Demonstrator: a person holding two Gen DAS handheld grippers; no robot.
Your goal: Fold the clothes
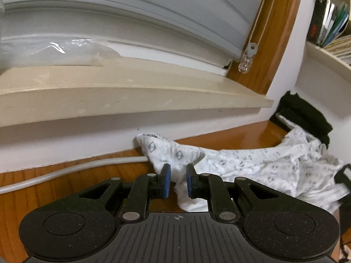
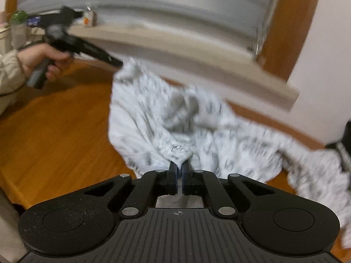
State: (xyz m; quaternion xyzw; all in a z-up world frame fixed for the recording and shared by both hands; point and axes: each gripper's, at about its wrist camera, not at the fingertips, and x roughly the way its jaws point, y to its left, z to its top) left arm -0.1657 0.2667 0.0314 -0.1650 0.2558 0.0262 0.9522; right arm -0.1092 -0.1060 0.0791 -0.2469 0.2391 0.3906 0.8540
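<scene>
A white garment with a small grey diamond print [image 1: 252, 164] lies crumpled on the wooden table [image 1: 65, 182], one corner bunched against the back wall. My left gripper [image 1: 177, 171] is at that corner. Its blue-padded jaws stand a little apart, a fold of the cloth runs between them, and a slit of table shows beside the left pad. In the right wrist view, which is blurred, my right gripper [image 2: 179, 166] is shut on a fold of the same garment [image 2: 158, 114] near its middle. A hand [image 2: 41, 59] holds the left gripper [image 2: 118, 63] at the garment's far corner.
A beige windowsill [image 1: 131, 92] juts out over the back of the table under a grey blind [image 1: 153, 11]. A white cable [image 1: 65, 171] runs along the wall. A black garment [image 1: 305, 114] is piled at the right. Shelves with books [image 1: 329, 22] stand further right.
</scene>
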